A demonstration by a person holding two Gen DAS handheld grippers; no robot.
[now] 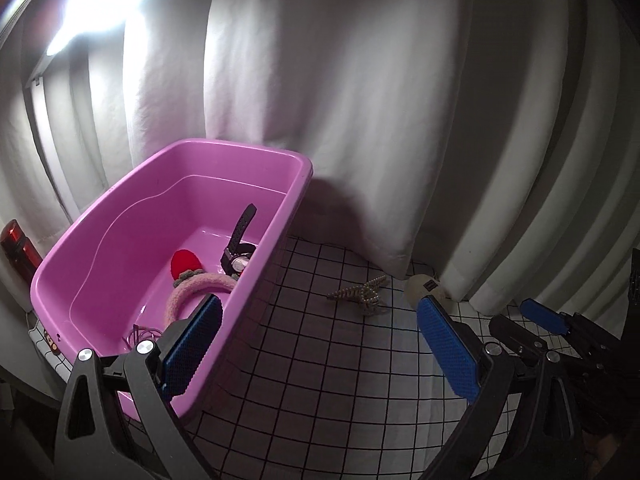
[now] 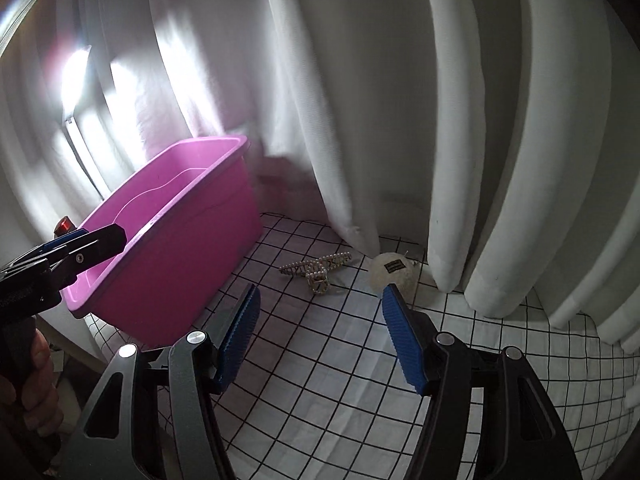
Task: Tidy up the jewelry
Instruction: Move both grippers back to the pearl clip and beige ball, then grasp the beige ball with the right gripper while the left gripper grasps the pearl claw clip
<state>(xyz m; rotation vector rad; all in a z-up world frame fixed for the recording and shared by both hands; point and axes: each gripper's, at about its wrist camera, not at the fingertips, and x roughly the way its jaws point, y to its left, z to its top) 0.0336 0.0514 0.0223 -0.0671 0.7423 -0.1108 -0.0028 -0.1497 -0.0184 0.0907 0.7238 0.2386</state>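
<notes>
hair claw (image 2: 316,272) and pale round piece (image 2: 390,276) seen centre frame on the grid-cloth bench (image 2: 320,360), still to be binned | watch (image 1: 238,254), headband (image 1: 200,290) already lodged in pink tub (image 1: 192,152) | right gripper (image 2: 320,340) fingers wide, empty | left gripper (image 1: 320,352) fingers wide, empty

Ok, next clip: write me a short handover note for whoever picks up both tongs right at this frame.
Left tongs: open, empty, by the near corner of the pink tub.
Right tongs: open, empty, aimed at the loose items on the grid cloth.
Done: in the tub are a black watch, a pink fuzzy headband with a red piece, and a thin wire item at the near end.
Left: the pearl claw clip and the round cream puff piece lie on the cloth beside the curtain, apart from each other. The right tongs are nearer, so the clip looks like the next pick.
</notes>
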